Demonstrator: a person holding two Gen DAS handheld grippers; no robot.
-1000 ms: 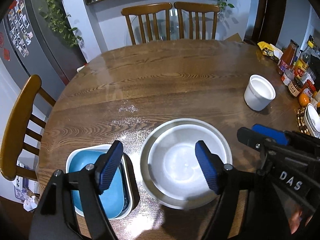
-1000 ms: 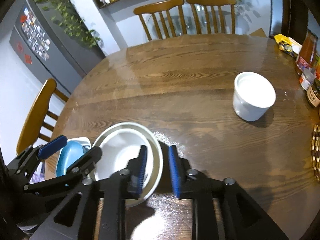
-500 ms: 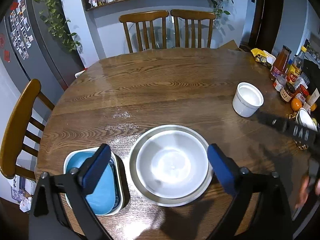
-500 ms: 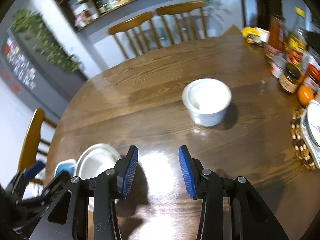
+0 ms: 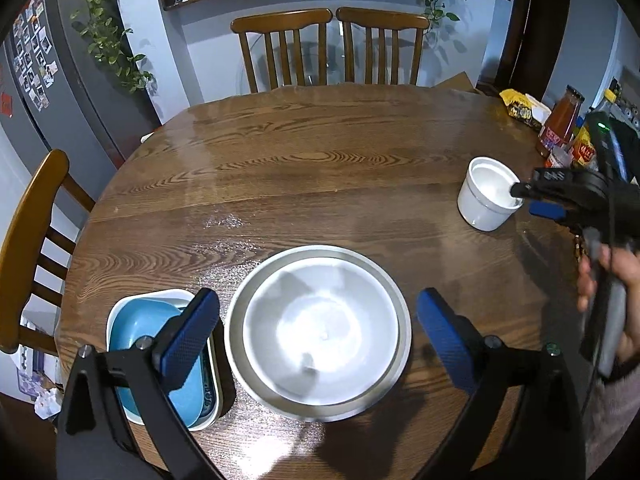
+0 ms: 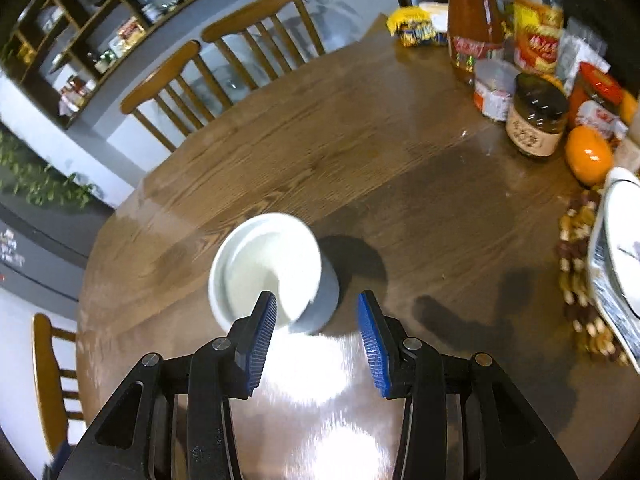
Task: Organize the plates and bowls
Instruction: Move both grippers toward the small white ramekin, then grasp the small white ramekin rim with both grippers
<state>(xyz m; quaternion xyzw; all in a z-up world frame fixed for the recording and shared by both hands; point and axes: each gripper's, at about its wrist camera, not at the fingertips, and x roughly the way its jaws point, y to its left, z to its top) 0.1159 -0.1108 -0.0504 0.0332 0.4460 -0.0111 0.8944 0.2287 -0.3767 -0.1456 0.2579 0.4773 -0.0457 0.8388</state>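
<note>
**Right claw lines up on the white cup while the left stands wide over the stack**

Your right gripper [image 6: 316, 334] has just been opening and now stands part-spread with nothing between the pads. The white cup [image 6: 266, 266] sits just ahead of it and a little to its left: the left pad overlaps the near rim in the right wrist view, the right pad is out over bare table [image 6: 320, 128] beside the cup's wall. That offset suits a pinch on the wall, one pad inside the mouth and one outside, which reads as the reason you carry the claw at this width instead of wide enough to span the whole cup. Whether the pad already touches the rim I cannot tell; the picture is blurred there.

Your left gripper [image 5: 316, 334] has also just been opening and is spread wide, empty. Directly below and between its pads sits the white bowl [image 5: 320, 320], nested in the larger grey plate [image 5: 402, 344]. Under its left pad lies the blue dish [image 5: 132, 324], nested in a white tray [image 5: 140, 296]. Both stacks look done, so the wide stance likely means the bowl is let go.

The cup is the one loose piece, well off to the right of the left claw, near the jars and bottles [image 6: 536, 116] at the table's edge. Mind that clutter as you lift.
</note>
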